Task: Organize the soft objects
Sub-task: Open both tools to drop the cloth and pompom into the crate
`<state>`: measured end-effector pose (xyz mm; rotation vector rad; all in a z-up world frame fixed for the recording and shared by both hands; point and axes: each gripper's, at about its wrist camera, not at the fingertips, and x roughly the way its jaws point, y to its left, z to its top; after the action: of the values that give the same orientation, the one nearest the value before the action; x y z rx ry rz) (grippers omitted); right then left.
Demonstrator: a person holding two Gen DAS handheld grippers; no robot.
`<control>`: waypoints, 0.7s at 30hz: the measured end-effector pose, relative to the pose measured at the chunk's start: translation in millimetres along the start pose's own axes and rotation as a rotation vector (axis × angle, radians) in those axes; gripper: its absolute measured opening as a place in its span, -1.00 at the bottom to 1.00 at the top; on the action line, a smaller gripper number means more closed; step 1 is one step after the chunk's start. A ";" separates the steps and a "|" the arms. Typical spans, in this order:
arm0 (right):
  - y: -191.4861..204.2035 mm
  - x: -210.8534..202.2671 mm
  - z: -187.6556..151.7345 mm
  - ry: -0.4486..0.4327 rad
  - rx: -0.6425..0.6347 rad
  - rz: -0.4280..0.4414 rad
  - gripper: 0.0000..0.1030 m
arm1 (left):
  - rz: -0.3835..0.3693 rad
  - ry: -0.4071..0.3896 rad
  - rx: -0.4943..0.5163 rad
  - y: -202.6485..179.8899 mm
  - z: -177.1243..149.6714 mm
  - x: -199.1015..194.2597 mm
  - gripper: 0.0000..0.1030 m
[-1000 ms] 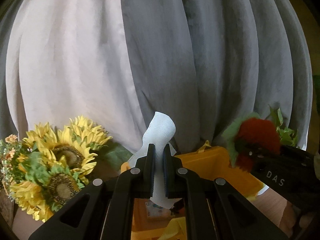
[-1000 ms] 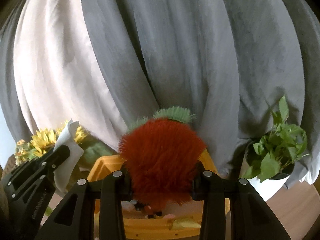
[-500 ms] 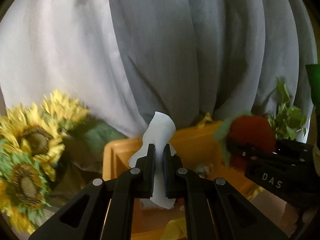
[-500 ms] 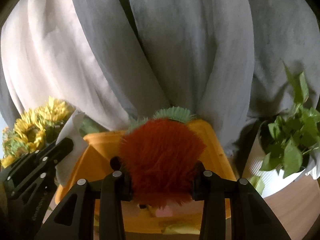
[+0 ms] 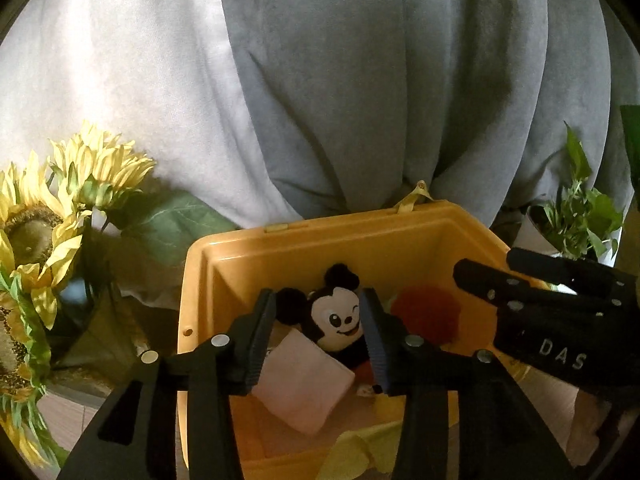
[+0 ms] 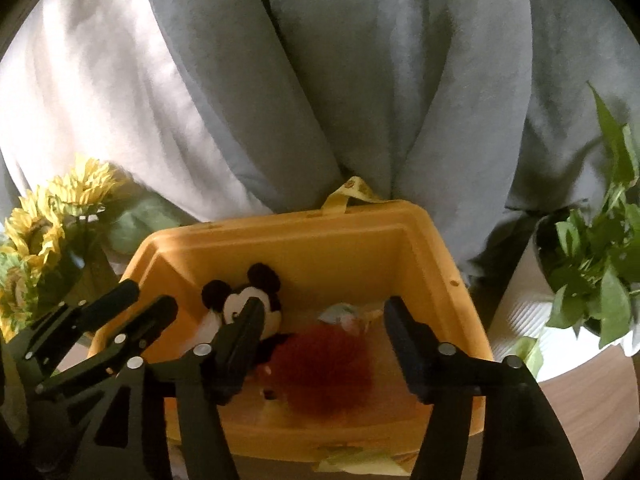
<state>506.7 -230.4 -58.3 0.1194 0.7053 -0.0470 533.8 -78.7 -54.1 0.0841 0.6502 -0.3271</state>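
Observation:
A yellow plastic bin [image 5: 304,248] [image 6: 320,248] stands in front of me. Inside lie a Mickey Mouse plush [image 5: 336,316] [image 6: 248,300], a folded white cloth [image 5: 304,384] and a red furry plush [image 5: 428,316] [image 6: 324,372]. My left gripper [image 5: 318,336] is open and empty above the bin, over the cloth and the Mickey plush. My right gripper [image 6: 324,340] is open and empty above the red plush. Each gripper shows in the other's view, the right one [image 5: 560,312] at the right and the left one [image 6: 100,328] at the left.
Artificial sunflowers [image 5: 44,232] [image 6: 44,232] stand left of the bin. A potted green plant [image 6: 592,264] [image 5: 576,220] in a white pot stands to its right. Grey and white curtains [image 5: 320,80] hang behind. A wooden surface [image 6: 580,400] lies at the lower right.
Both grippers tipped down over the bin and opened. The white cloth dropped from the left gripper and the red plush from the right; both now lie in the bin.

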 end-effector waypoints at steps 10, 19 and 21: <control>-2.8 -19.5 -0.8 -0.025 0.026 -0.014 0.24 | 0.019 -0.061 0.013 -1.7 2.8 -32.6 0.12; 3.9 -61.0 -8.0 -0.086 0.042 -0.021 0.24 | 0.032 -0.135 0.002 1.9 -2.3 -84.4 0.23; 6.6 -74.0 -11.0 -0.104 0.048 -0.017 0.24 | 0.040 -0.159 0.006 2.3 -5.1 -99.1 0.25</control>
<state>443.9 -222.2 -18.0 0.1557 0.6010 -0.0855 457.6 -48.7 1.9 0.0763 0.4893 -0.2938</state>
